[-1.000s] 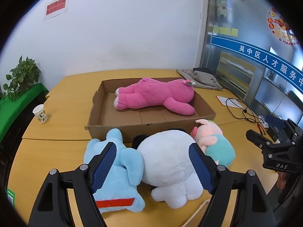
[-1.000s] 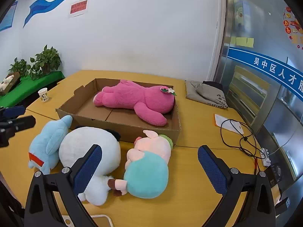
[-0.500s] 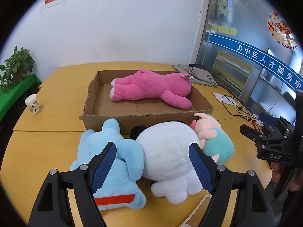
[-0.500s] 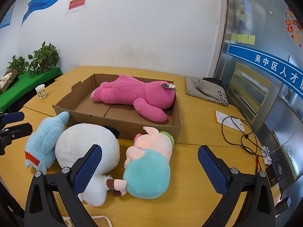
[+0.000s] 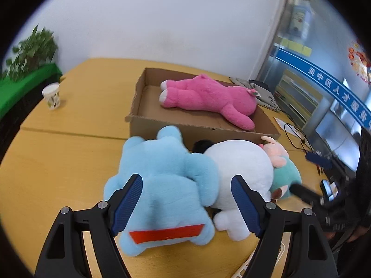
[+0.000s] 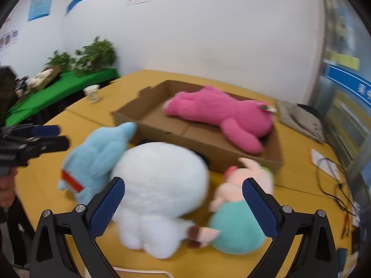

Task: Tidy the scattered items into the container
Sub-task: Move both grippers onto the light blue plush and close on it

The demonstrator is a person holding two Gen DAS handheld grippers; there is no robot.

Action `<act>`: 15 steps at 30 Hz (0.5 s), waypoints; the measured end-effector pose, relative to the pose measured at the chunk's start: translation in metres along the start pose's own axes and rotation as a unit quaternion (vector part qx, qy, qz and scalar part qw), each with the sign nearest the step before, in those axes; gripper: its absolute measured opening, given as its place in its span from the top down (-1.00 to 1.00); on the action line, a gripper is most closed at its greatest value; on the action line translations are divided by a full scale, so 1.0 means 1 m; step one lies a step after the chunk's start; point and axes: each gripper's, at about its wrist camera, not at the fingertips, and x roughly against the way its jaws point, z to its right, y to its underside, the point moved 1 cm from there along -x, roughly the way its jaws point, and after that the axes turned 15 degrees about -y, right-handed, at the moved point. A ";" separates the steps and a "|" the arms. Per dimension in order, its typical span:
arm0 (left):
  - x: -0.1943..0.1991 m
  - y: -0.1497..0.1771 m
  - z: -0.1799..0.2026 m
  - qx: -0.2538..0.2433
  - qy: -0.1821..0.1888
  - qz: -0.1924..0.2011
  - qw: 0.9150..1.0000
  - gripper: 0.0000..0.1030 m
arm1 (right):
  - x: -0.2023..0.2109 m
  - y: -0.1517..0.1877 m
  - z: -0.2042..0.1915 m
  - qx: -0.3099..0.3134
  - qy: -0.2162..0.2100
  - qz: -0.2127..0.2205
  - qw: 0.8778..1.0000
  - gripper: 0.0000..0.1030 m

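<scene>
Three plush toys lie in a row before a shallow cardboard box [image 5: 162,131] [image 6: 234,155]: a light-blue one [image 5: 162,185] [image 6: 97,159] with a red band, a white one [image 5: 241,169] [image 6: 160,190], and a pink-and-teal one [image 5: 283,171] [image 6: 236,217]. A large pink plush [image 5: 208,99] [image 6: 222,115] lies inside the box. My left gripper [image 5: 186,205] is open, its blue pads hovering over the light-blue plush without pressing it. My right gripper [image 6: 183,206] is open above the white and the pink-and-teal plush, touching neither.
A paper cup [image 5: 52,96] [image 6: 92,93] stands on the wooden table [image 5: 69,153] at the left. Grey cloth [image 6: 299,120] and black cables [image 6: 334,180] lie to the right of the box. Potted plants [image 6: 97,53] sit on a green shelf beyond the table.
Both grippers have come forward and down toward the plush toys, which now look larger. The left one has shifted from the white plush onto the light-blue one. Jaw openings look unchanged.
</scene>
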 end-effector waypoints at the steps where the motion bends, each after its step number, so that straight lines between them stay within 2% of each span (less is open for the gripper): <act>1: -0.004 0.000 -0.008 0.011 0.005 -0.008 1.000 -0.53 | -0.006 0.001 -0.010 0.009 -0.027 -0.004 1.000 -0.99; 4: -0.019 0.004 -0.028 0.036 0.016 -0.033 0.999 -0.53 | -0.027 0.002 -0.036 0.029 -0.090 -0.018 0.995 -0.99; 8: -0.044 0.013 -0.046 0.050 0.033 -0.070 0.996 -0.53 | -0.052 0.006 -0.068 0.052 -0.151 -0.030 0.987 -0.99; 10: -0.059 0.017 -0.051 0.050 0.039 -0.090 0.994 -0.53 | -0.065 0.006 -0.081 0.046 -0.188 -0.040 0.980 -0.99; 12: -0.070 0.021 -0.055 0.062 0.070 -0.105 0.990 -0.54 | -0.078 0.007 -0.090 0.035 -0.213 -0.051 0.975 -0.99; 15: -0.080 0.023 -0.053 0.061 0.088 -0.121 0.987 -0.67 | -0.101 0.009 -0.098 0.016 -0.240 -0.073 0.968 -0.99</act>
